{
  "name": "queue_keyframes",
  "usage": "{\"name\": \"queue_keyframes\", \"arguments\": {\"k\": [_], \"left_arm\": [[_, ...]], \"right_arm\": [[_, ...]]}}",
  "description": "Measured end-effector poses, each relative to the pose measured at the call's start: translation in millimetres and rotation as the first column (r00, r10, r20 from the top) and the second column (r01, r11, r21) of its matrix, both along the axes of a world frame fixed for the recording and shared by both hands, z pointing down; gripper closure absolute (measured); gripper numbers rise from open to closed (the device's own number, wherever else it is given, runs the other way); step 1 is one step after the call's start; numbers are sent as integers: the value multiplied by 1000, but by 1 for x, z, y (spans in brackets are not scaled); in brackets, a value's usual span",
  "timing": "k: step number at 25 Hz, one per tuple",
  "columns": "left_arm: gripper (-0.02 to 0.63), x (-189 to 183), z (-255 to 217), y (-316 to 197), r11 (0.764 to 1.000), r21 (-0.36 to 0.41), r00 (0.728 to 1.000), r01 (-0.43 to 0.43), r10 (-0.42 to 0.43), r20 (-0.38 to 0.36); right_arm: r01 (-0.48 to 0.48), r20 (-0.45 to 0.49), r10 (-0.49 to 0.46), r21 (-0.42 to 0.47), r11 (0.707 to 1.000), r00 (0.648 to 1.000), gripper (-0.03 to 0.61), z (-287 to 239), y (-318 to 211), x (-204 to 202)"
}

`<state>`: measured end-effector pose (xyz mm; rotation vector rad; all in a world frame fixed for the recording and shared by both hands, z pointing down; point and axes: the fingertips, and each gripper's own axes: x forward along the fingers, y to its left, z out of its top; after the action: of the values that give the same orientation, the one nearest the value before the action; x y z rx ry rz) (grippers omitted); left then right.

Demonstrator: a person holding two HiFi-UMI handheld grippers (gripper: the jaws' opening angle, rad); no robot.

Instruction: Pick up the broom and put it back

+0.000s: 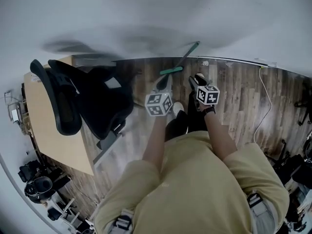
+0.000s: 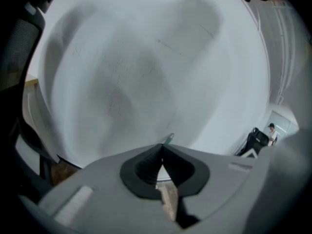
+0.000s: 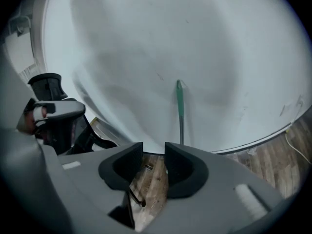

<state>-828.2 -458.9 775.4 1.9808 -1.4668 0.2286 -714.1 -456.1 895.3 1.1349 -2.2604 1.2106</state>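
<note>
The broom (image 1: 171,70) stands on the wood floor (image 1: 239,91) and leans on the white wall (image 1: 146,13). Its green head is down at the foot of the wall, and its thin stick goes up toward 1 o'clock. No tool is holding it. In the head view both tools are held out in front of the person (image 1: 195,179), and the broom is at 12 o'clock from them, near but not touching. The left gripper (image 2: 162,147) has its two jaws pressed together at the tips, with nothing between them. The right gripper (image 3: 153,150) has its jaws spread apart, and only floor shows in the gap. In the right gripper view the broom's stick stands at 12 o'clock, past the jaws. A black chair (image 1: 83,96) is at 9 o'clock from the tools, beside a light wood desk (image 1: 53,130). A white cable (image 1: 266,101) lies on the floor at 3 o'clock.
</note>
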Motion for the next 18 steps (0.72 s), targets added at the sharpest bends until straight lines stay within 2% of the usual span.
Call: {"name": "queue_keyframes", "arguments": {"k": [4, 7, 9, 11, 15, 18], "left_arm": [[611, 7, -34, 8, 998, 55, 1000, -18, 18, -1], [610, 10, -65, 13, 993, 110, 999, -35, 35, 2], [611, 12, -88, 18, 987, 155, 999, -45, 43, 12], [611, 13, -114, 22, 977, 205, 998, -58, 54, 26], [611, 8, -180, 4, 934, 349, 996, -75, 56, 64], [611, -1, -222, 13, 904, 418, 992, -86, 41, 116]], "right_arm": [[-49, -16, 51, 138, 989, 999, 471, -67, 9, 14], [-99, -11, 106, 259, 961, 994, 534, -124, -6, 28], [-74, -45, 96, 351, 933, 994, 543, -163, -14, 31], [-13, -104, 67, 445, 896, 992, 560, -204, -18, 28], [66, -174, 56, 621, 781, 983, 574, -295, -40, 17], [50, -161, 80, 676, 735, 984, 574, -340, -25, 10]]}}
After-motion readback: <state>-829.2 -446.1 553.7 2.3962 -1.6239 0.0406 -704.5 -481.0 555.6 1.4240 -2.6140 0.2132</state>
